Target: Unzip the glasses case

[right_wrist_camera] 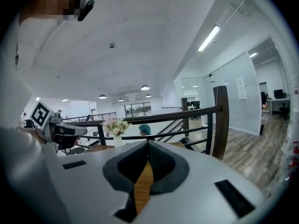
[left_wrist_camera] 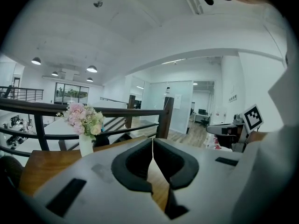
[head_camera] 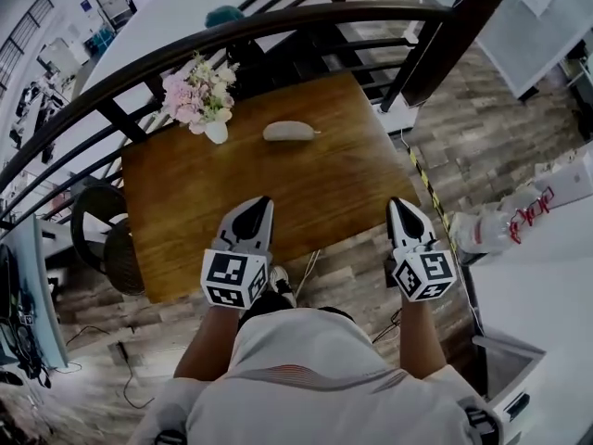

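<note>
One table [head_camera: 185, 193]: the near edge is overhung by both grippers; the far edge is backed by a railing [head_camera: 278, 24]; bare wood is left open mid-table.
Glasses case [head_camera: 290, 131]: laid near the far edge beside a vase of flowers [head_camera: 199, 95], well apart from the left gripper [head_camera: 262, 202] and right gripper [head_camera: 400, 204].
Jaws: both pairs are clenched together, with nothing held.
Count: one case, one vase, two grippers.
</note>
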